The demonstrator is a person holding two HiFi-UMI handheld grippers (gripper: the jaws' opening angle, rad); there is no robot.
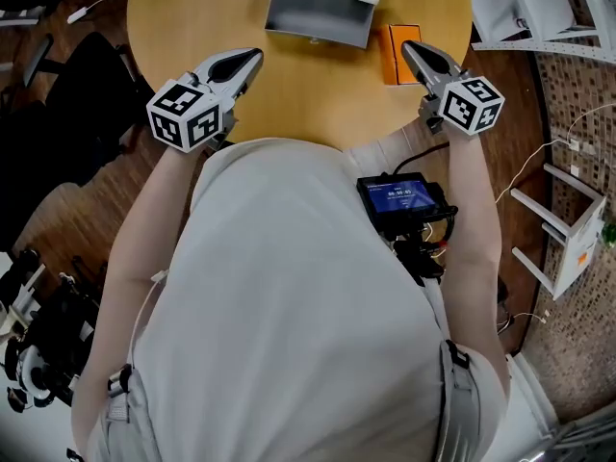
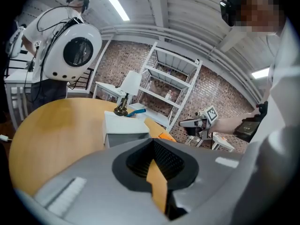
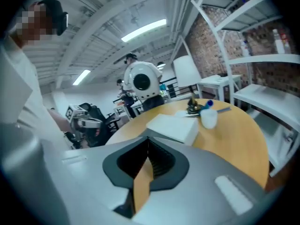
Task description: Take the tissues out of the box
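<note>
We hold the left gripper [image 1: 252, 58] and the right gripper [image 1: 409, 48] shut and empty over the table [image 1: 183, 17]. The tissue box [image 1: 318, 17] sits just ahead, between the two tips, its grey face toward us; neither is clearly nearer.

You hold grey marker-cubed left tool [image 1: 248, 59] and grey marker-cubed right tool [image 1: 411, 49] forward, well apart; jaws together, empty.
</note>
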